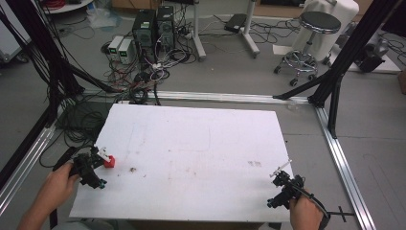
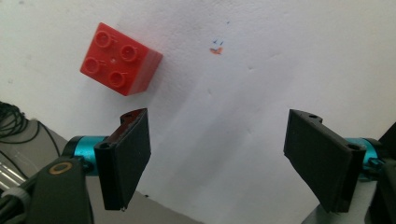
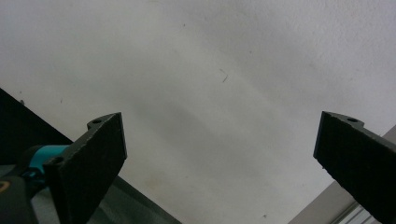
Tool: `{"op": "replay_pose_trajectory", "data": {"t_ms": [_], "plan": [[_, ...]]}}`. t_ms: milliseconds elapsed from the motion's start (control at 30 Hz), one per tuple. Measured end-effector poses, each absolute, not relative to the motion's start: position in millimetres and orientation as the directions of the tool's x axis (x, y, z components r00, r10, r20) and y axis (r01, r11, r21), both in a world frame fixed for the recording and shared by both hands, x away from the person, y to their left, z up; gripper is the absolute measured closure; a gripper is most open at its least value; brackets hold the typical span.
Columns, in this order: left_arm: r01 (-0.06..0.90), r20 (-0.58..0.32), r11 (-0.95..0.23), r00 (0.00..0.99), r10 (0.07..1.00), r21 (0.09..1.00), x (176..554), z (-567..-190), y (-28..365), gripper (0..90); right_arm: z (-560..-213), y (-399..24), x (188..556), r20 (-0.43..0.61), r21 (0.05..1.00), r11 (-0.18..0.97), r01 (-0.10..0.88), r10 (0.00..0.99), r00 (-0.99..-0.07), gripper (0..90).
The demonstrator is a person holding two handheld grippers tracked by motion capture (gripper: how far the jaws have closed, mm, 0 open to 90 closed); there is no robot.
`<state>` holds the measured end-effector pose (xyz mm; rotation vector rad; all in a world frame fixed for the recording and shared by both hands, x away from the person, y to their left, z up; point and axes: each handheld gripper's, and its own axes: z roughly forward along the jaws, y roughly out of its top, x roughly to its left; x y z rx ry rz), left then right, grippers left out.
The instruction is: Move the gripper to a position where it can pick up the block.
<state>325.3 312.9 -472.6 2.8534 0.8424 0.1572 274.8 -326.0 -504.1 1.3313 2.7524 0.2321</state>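
High view: our left tongs (image 1: pixel 101 160) hover wide open by the white tabletop's (image 1: pixel 201 158) left edge, just short of the small red studded plastic brick (image 2: pixel 120 59), presumably lining up a grasp; our right tongs (image 1: pixel 282 173) wait open near the right front corner.

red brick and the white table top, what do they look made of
Red four-stud toy brick: looks like moulded plastic, smooth with a slight sheen on its studs. White table top: matte, faintly textured and dented, perhaps foam board or painted panel; I can't tell which.
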Motion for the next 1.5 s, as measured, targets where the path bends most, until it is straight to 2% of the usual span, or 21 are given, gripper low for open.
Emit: {"op": "replay_pose_trajectory", "data": {"t_ms": [167, 333, 600, 1000, 1267, 1500], "plan": [[0.502, 0.059, -0.851, 0.855, 0.515, 0.157, 331.6, -471.7, 315.6, 23.3, -505.2, -325.8, 274.5, 0.003, 0.169, 0.61, 0.774, 0.785, -0.619, 1.6], [0.441, 0.055, -0.892, 0.893, 0.447, 0.093, 340.1, -471.6, 316.7, 23.3, -505.5, -325.5, 274.8, 0.002, 0.162, 0.613, 0.773, 0.784, -0.621, 1.6], [0.392, 0.041, -0.916, 0.917, 0.396, 0.091, 355.9, -473.0, 320.4, 23.5, -507.0, -323.5, 275.2, 0.002, 0.158, 0.619, 0.77, 0.779, -0.627, 1.6], [0.256, 0.009, -0.964, 0.966, 0.257, 0.065, 378.9, -473.6, 320.9, 23.4, -509.5, -321.4, 275.7, 0.003, 0.151, 0.627, 0.764, 0.773, -0.635, 1.6], [0.206, -0.01, -0.978, 0.979, 0.206, 0.041, 394.1, -475.4, 313.7, 23.4, -511.4, -317.8, 276.4, 0.002, 0.143, 0.633, 0.761, 0.769, -0.639, 1.6], [0.115, -0.024, -0.993, 0.993, 0.115, 0.011, 406.2, -480.1, 304.9, 23.4, -512.6, -318.6, 276.2, 0.004, 0.139, 0.632, 0.763, 0.77, -0.638, 1.6]]}}
